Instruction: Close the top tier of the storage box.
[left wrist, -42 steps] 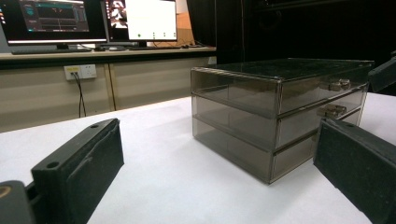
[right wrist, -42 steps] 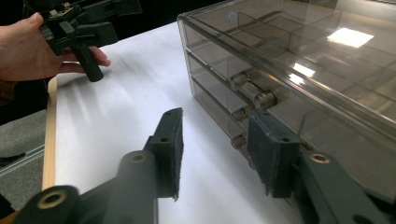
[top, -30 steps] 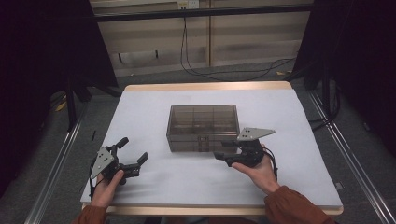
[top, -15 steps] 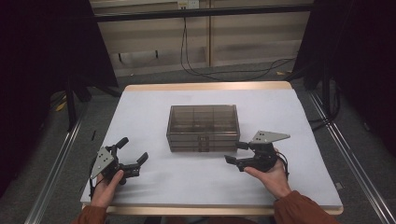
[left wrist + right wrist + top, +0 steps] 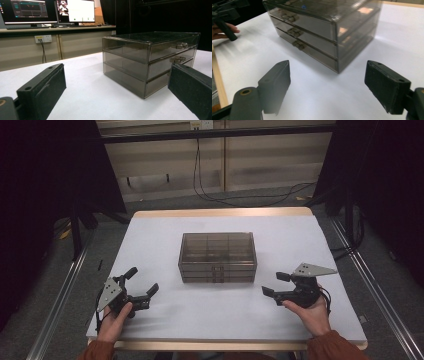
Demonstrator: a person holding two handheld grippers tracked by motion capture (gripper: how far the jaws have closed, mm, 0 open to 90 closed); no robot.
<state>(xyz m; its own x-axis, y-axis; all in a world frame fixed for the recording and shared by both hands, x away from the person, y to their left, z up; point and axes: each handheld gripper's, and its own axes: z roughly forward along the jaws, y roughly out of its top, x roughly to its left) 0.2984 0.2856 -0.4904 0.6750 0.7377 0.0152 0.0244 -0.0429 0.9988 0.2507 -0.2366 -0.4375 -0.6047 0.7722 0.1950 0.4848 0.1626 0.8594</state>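
Between the two grippers, at the middle of the white table (image 5: 165, 240), stands a smoky translucent drawer box (image 5: 217, 256) with three stacked drawers, its small handles facing the person's edge.

Left gripper (image 5: 141, 287): held in the left hand (image 5: 114, 322), low over the table near its front left corner. Jaws stand wide apart — nothing lies between them. The box sits ahead of the jaw tips and toward the right jaw, well apart from both. In the left gripper view the box (image 5: 150, 58) appears beyond the jaws, one corner turned to the camera, the handle side running behind the right jaw.

Right gripper (image 5: 274, 284): held in the right hand (image 5: 311, 312), near the front right of the table, grey plate on top. Jaws stand wide apart, empty. In the right gripper view the box (image 5: 324, 30) lies ahead of the jaw tips, roughly centred in the gap but not touching either jaw — bare table separates them. The left gripper (image 5: 223, 17) shows at the upper left of that view.
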